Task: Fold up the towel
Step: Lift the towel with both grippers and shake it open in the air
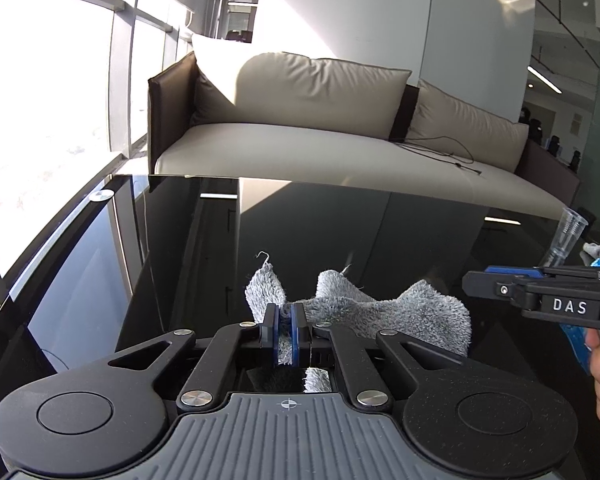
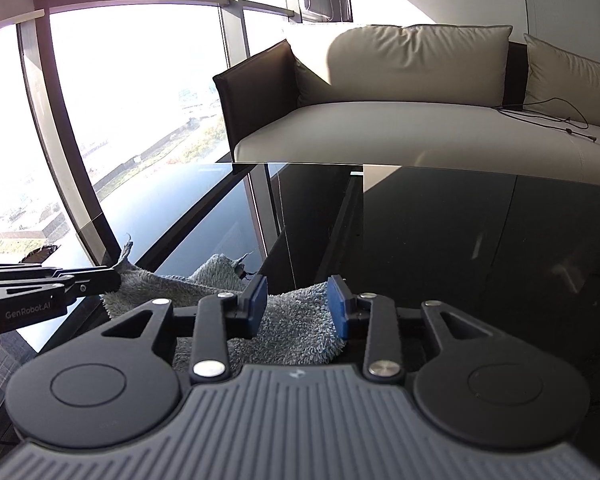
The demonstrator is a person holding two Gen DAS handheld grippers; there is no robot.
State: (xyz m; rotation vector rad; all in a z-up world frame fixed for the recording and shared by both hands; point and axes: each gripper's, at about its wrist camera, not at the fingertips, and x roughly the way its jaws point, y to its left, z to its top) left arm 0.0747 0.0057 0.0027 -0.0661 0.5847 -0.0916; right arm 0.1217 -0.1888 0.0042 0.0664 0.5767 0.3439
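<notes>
Grey terry towel (image 1: 384, 308) on black glass table (image 1: 340, 224), one edge pinched tight in left gripper (image 1: 287, 322). Right gripper (image 2: 298, 306) parted above the other end, pads clear of cloth. Bare glass ahead; table edge beyond, before beige sofa (image 2: 400, 92).

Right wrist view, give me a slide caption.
Right gripper open above grey towel on black table.

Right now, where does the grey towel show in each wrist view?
Left wrist: towel low centre, pinched in the left gripper.
Right wrist: towel low centre, under the open right gripper.
Shared landmark: beige sofa behind the black table.
</notes>
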